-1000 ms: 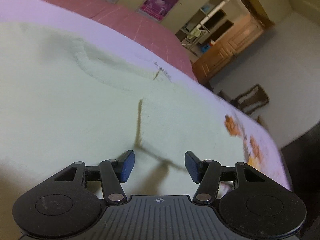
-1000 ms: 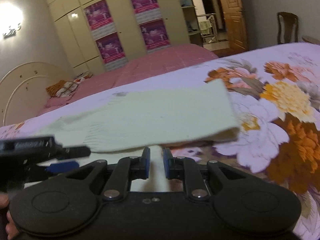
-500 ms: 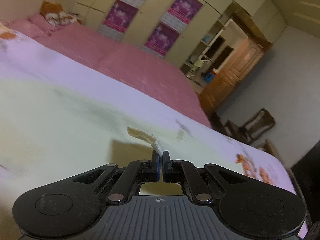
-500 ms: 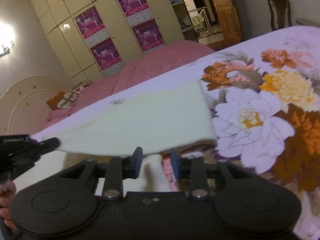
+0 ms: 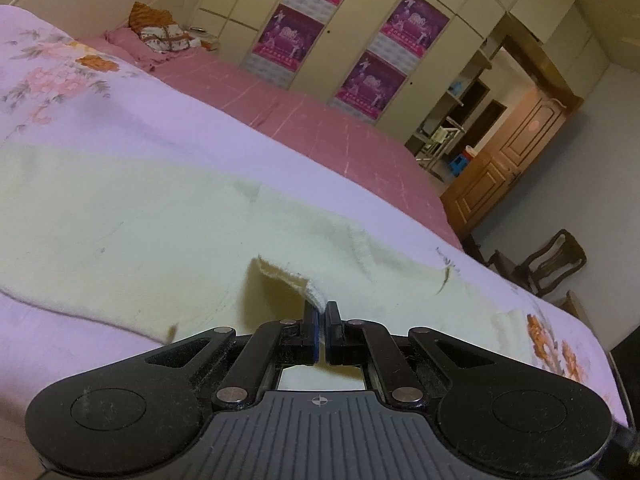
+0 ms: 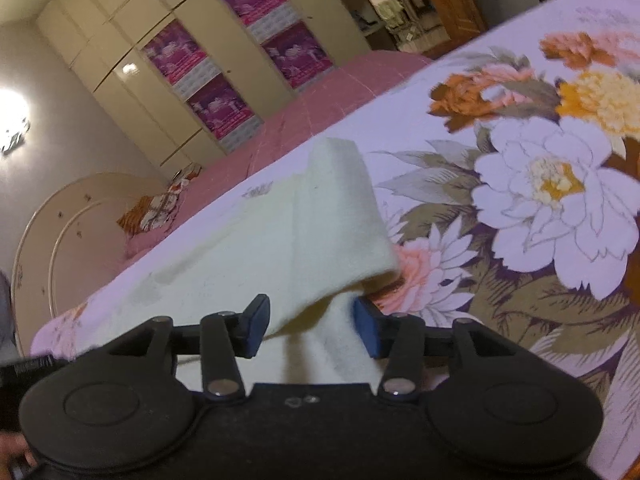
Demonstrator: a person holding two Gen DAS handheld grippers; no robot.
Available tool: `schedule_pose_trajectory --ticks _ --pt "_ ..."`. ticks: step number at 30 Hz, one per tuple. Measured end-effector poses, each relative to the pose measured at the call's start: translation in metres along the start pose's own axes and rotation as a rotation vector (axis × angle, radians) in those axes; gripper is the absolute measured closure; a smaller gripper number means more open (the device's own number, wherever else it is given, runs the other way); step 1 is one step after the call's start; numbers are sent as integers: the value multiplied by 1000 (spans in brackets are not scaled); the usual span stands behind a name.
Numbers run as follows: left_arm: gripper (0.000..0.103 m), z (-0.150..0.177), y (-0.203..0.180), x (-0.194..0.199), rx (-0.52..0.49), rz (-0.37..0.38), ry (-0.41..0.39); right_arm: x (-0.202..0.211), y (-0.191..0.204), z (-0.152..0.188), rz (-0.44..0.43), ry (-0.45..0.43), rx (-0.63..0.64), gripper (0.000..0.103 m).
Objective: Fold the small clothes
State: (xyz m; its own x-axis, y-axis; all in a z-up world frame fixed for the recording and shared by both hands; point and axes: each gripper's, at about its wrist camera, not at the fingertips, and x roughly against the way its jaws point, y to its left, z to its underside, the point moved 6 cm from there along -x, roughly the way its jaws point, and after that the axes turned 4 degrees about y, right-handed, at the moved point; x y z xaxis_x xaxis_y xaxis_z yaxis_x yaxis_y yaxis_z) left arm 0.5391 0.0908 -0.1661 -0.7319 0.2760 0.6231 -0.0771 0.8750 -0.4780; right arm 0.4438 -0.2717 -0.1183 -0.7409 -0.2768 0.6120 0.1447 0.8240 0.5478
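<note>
A pale cream knit garment [image 5: 132, 232] lies spread on the lilac floral bedspread [image 5: 100, 120]. My left gripper [image 5: 321, 312] is shut on a raised edge of the garment and lifts it a little off the bed. In the right wrist view the same garment [image 6: 288, 240] lies folded over, with its corner draped between the fingers. My right gripper [image 6: 312, 320] is open, its blue pads on either side of the fabric without pinching it.
A pink quilted bed [image 5: 320, 128] lies beyond the bedspread, with a wardrobe wall with magenta posters [image 5: 356, 40] behind it. A wooden door [image 5: 516, 160] and a chair [image 5: 556, 264] stand at the right. The headboard [image 6: 60, 232] is at the left.
My left gripper closed on the garment's edge and has lifted it. My right gripper went from shut to wide open, and the folded fabric has dropped between its fingers.
</note>
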Motion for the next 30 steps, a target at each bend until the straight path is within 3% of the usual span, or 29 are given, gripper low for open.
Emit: schedule_pose_trajectory --ticks 8,13,16,21,24,26,30 --pt "101 1 15 12 17 14 -25 21 -13 -11 -69 -55 -149 56" --pt "101 -3 19 20 16 17 -42 16 5 -3 -163 14 -129 56" --pt "101 -2 20 20 7 11 -35 -3 3 -1 -131 64 -135 56" --pt "101 1 28 25 10 1 -44 -5 -26 -19 -84 0 -227 58" --pt "101 7 34 19 11 -17 -26 -10 -35 -22 -48 3 -223 64" --pt "101 12 35 16 2 -32 -16 -15 -38 -21 -25 9 -208 82" --pt "101 17 36 12 -15 -51 1 -16 -39 -19 4 11 -164 89"
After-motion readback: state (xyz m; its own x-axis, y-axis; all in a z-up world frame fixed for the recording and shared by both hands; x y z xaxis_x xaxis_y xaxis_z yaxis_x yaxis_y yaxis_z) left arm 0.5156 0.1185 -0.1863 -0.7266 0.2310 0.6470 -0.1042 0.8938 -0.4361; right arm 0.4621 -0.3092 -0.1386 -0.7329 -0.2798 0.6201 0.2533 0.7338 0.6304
